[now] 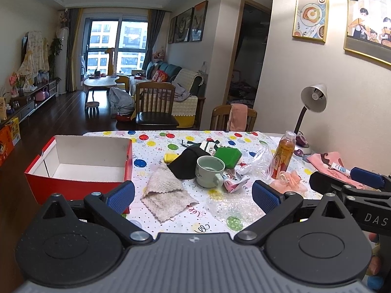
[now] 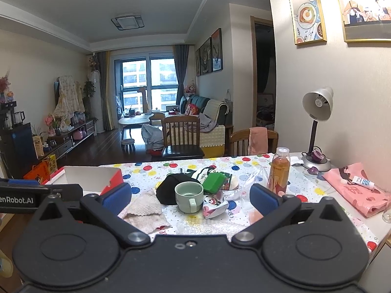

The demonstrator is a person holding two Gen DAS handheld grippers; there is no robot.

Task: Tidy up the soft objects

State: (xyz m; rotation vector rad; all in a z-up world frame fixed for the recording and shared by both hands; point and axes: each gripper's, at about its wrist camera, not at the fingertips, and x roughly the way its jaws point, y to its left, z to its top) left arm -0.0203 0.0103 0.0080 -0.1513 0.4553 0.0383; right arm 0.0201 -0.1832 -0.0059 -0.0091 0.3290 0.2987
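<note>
A living and dining room runs back to a big window, and in front a tabletop (image 1: 244,136) under a balloon-print cloth carries the clutter. The left tool (image 1: 193,195) and the right tool (image 2: 190,196) both hover over the near edge, jaws spread wide, holding nothing.

By my reading nothing is sorted yet. The red cardboard box (image 1: 78,168), at about 9 o'clock from the green mug (image 1: 209,174), shows only its white inside. The soft things all lie outside it: a beige fluffy cloth (image 1: 166,195) at 7 o'clock from the mug, a black fabric piece (image 1: 185,164) touching it at 10 o'clock, a green sponge (image 1: 228,156) just behind, and a pink scrunchie (image 1: 292,182) at 3 o'clock beside the orange drink bottle (image 1: 283,157).

Readable writing: "Happy Family" on the wall poster (image 1: 369,19), "DAS" on one tool body, "enRobot.AI" on the other. The bottle's label is too small to read.
</note>
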